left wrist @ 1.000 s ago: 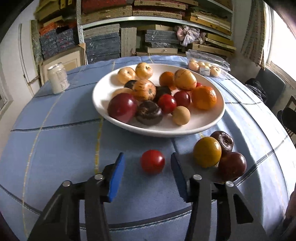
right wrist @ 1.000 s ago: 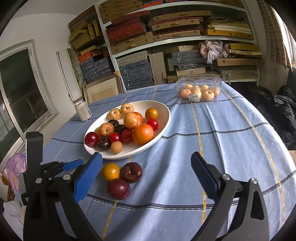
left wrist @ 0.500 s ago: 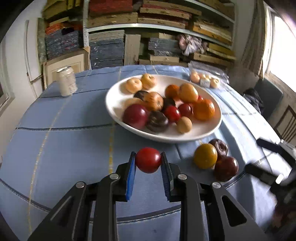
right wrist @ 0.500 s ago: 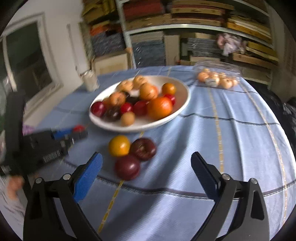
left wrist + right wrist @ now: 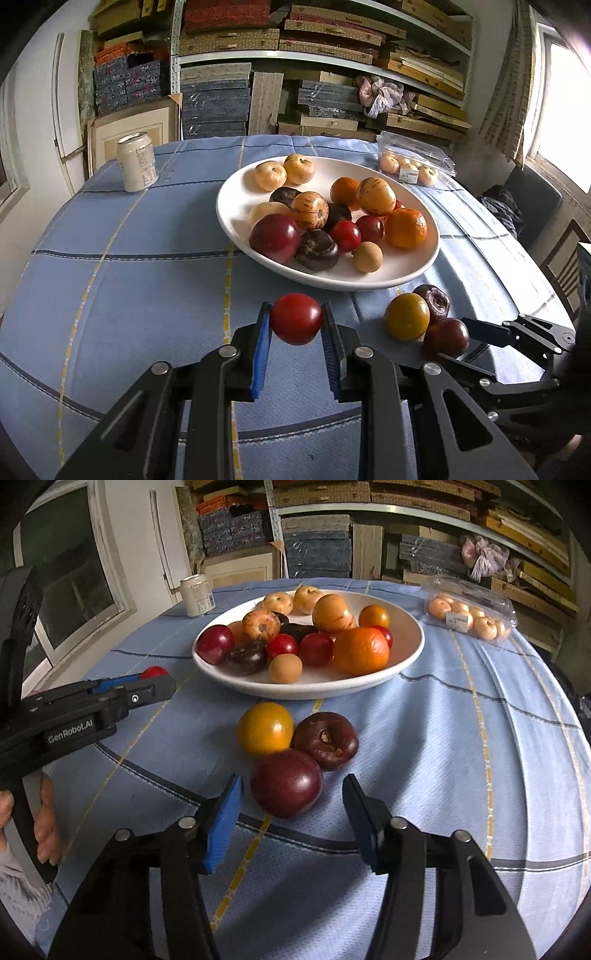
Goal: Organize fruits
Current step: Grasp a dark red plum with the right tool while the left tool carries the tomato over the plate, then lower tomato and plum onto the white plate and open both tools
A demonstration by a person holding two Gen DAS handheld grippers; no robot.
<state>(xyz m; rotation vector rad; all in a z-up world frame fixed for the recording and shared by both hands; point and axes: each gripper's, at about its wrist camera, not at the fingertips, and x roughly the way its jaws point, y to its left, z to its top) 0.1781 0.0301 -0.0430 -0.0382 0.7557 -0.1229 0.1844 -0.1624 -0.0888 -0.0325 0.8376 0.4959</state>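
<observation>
The left gripper (image 5: 296,320) is clamping a red tomato (image 5: 296,318) above the worktop (image 5: 129,295), near the white plate (image 5: 406,273). The right gripper (image 5: 291,812) is closing its jaws around a dark plum (image 5: 286,783), pads not yet touching.

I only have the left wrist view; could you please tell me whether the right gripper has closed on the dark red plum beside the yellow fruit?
Observer: Not yet. The right gripper straddles the dark red plum; its jaws are closing, with a gap showing at each pad.
Operator: Thank you. Is the plum free of its neighbours?
Observer: It seems not. It appears to touch both the yellow fruit and the dark purple fruit behind it.
Operator: Is anything lying in front of the plum, towards the gripper?
Observer: No, only bare blue tablecloth shows there between the pads.
</observation>
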